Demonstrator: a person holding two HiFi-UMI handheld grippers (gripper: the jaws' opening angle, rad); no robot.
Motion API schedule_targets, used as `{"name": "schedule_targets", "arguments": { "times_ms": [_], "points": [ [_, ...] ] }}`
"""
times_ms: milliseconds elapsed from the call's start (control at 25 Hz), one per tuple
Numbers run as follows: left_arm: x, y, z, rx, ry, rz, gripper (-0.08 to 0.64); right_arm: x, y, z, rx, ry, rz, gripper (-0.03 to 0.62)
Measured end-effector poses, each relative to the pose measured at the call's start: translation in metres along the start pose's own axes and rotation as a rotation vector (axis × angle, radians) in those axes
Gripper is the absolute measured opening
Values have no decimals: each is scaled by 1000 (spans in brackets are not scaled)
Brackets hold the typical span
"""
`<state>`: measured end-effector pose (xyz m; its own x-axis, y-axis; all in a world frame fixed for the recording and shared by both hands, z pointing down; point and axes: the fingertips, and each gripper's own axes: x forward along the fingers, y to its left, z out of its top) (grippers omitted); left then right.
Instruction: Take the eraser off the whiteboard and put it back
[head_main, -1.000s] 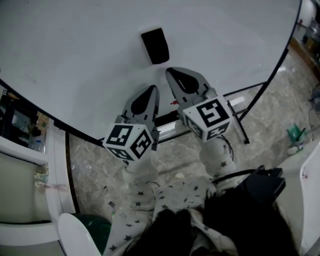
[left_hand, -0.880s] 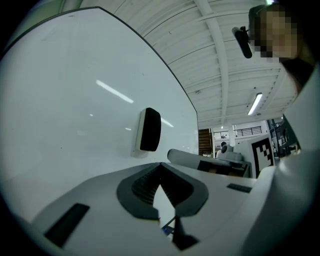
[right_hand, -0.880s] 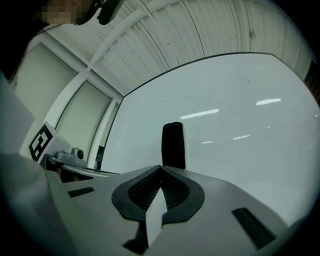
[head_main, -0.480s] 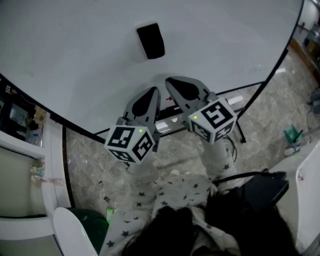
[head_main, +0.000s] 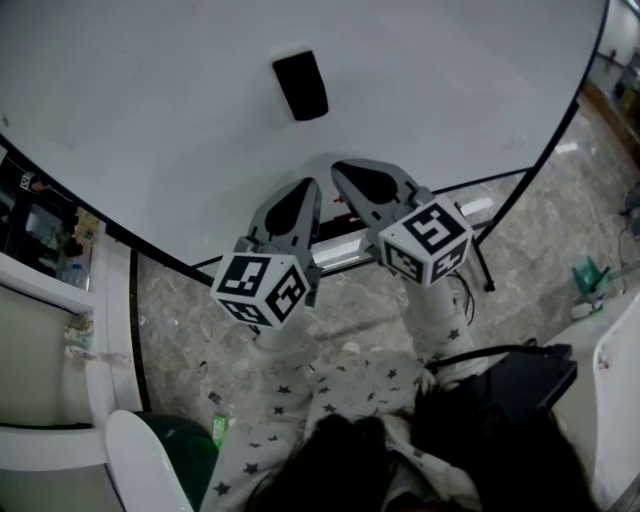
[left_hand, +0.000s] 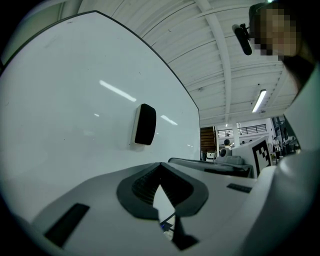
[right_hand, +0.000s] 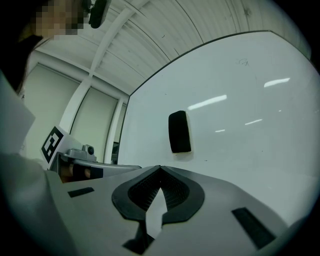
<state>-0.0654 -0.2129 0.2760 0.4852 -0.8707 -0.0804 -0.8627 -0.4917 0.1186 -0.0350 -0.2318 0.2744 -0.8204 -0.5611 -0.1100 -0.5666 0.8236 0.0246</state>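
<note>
Stuck flat on the whiteboard (head_main: 150, 100): the eraser (head_main: 301, 86), dark and upright, at about 12 o'clock from the left gripper (head_main: 307, 182) and 11 o'clock from the right gripper (head_main: 341, 166) in the head view, well apart from both. Left fingers (left_hand: 135, 190) pressed together on nothing. Right ones likewise closed tight and empty. Grippers side by side, tips near the board's lower edge.

Reads as a pause either ahead of the pick or after the return; cannot tell which. If ahead of the pick: spread one pair of fingers wide, raise toward 12 o'clock, straddle the eraser's long sides, clamp firmly, pull straight off. Probably held by a magnet, so expect some resistance.
</note>
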Motion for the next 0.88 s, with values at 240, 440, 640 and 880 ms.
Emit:
{"name": "schedule_targets", "arguments": {
  "times_ms": [240, 440, 640, 880],
  "points": [
    [-3, 2, -5, -5, 11, 9, 0, 1, 3, -5, 14, 16, 18, 8],
    [-4, 4, -10, -14, 19, 13, 1, 1, 3, -10, 26, 29, 25, 8],
    [-5, 3, -14, -19, 26, 16, 0, -1, 5, -15, 35, 39, 32, 8],
    [-8, 4, -20, -29, 28, 29, 1, -3, 7, -22, 49, 54, 38, 8]
  ]
}}
